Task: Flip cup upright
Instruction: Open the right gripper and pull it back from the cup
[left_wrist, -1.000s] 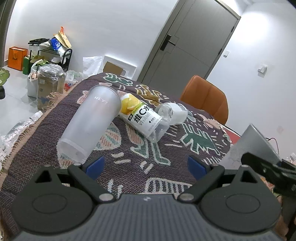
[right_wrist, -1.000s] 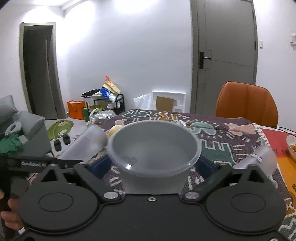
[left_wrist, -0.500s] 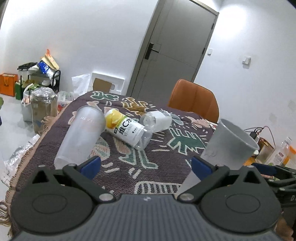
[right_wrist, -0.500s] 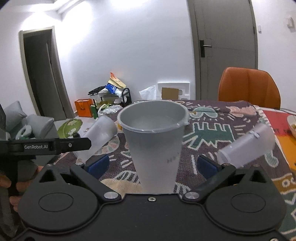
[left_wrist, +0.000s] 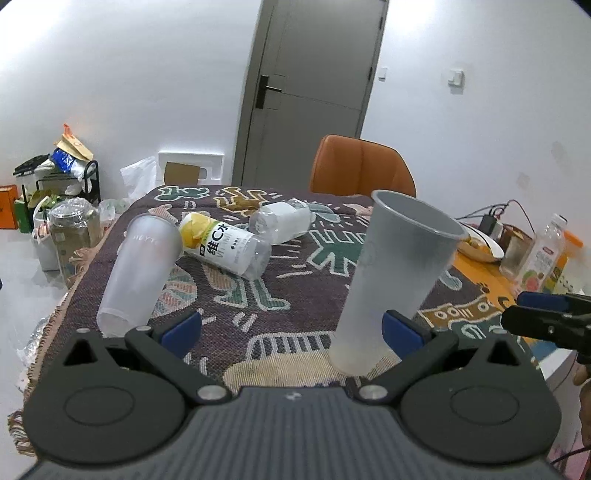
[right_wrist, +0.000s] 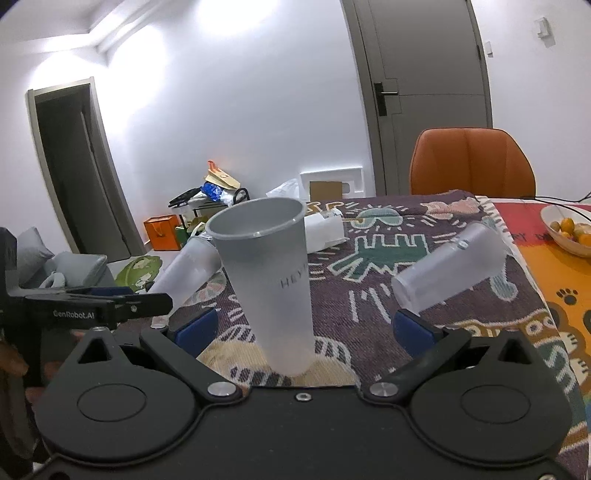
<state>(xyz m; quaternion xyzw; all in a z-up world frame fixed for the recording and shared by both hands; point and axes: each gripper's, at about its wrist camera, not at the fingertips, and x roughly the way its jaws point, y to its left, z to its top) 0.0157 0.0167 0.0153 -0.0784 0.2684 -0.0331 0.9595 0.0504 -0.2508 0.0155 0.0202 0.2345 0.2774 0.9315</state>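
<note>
A tall frosted translucent plastic cup (right_wrist: 271, 284) with faint "HEY" lettering stands mouth-up, base down, on the dark patterned woven tablecloth (right_wrist: 373, 306). In the right wrist view it sits in the lower centre of the frame, between the blue-padded fingers of the right gripper (right_wrist: 302, 328), closer to the left pad. That gripper is spread wide; neither pad touches the cup and it holds nothing.

In the left wrist view the same cup (left_wrist: 397, 273) appears right of centre, leaning slightly in the fisheye, its base just in front of the right-hand blue pad of the left gripper (left_wrist: 291, 328). This gripper is also wide open and empty, with the cup near its right finger rather than centred in the gap.

A second frosted plastic cup (left_wrist: 142, 266) lies on its side at the left of that frame, touching a clear bottle with a yellow and white label (left_wrist: 225, 248). A third frosted cup (right_wrist: 448, 271) lies on its side at the right of the right wrist view. An orange chair (right_wrist: 472, 162) stands behind the table.
</note>
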